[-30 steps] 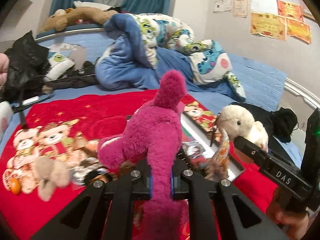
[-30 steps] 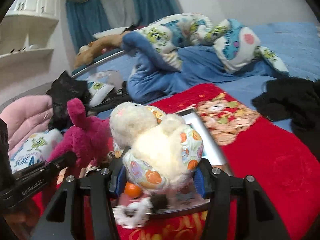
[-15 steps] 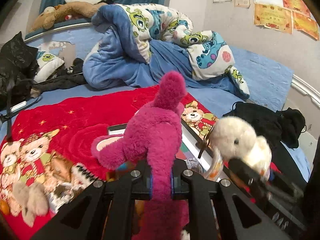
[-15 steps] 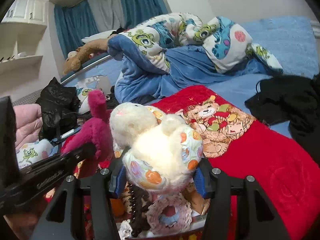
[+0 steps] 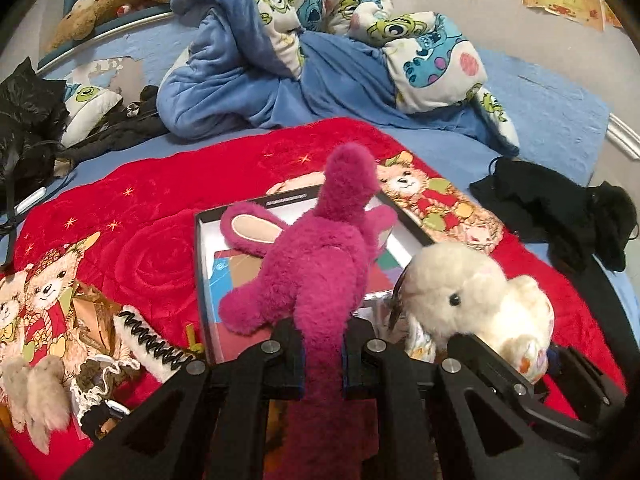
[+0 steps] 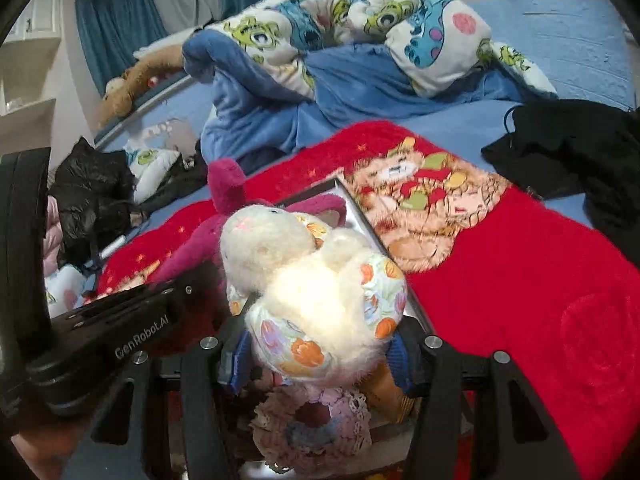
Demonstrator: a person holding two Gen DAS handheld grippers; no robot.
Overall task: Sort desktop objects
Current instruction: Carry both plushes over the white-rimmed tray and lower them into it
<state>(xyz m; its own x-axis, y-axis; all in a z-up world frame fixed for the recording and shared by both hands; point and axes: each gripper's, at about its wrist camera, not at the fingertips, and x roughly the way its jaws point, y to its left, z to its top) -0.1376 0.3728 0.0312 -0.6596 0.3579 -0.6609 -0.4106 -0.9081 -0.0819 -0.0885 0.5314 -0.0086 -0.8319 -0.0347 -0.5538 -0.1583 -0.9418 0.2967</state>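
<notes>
Your left tongs [image 5: 322, 364] clench the magenta plush [image 5: 316, 256] above the shallow box [image 5: 200, 248]; your right tongs [image 6: 320, 354] grasp the cream plush [image 6: 316, 288] beside it. Placement step: lower, then release.

Right tool [image 6: 318, 354] clamps cream plush [image 6: 316, 280] above box [image 6: 368, 224], magenta plush [image 6: 224, 192] behind

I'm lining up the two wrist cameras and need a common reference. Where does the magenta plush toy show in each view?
Left wrist: magenta plush toy at centre, clamped in the left gripper.
Right wrist: left of centre, behind the cream plush toy.
Shared landmark: the box's black rim.
</notes>
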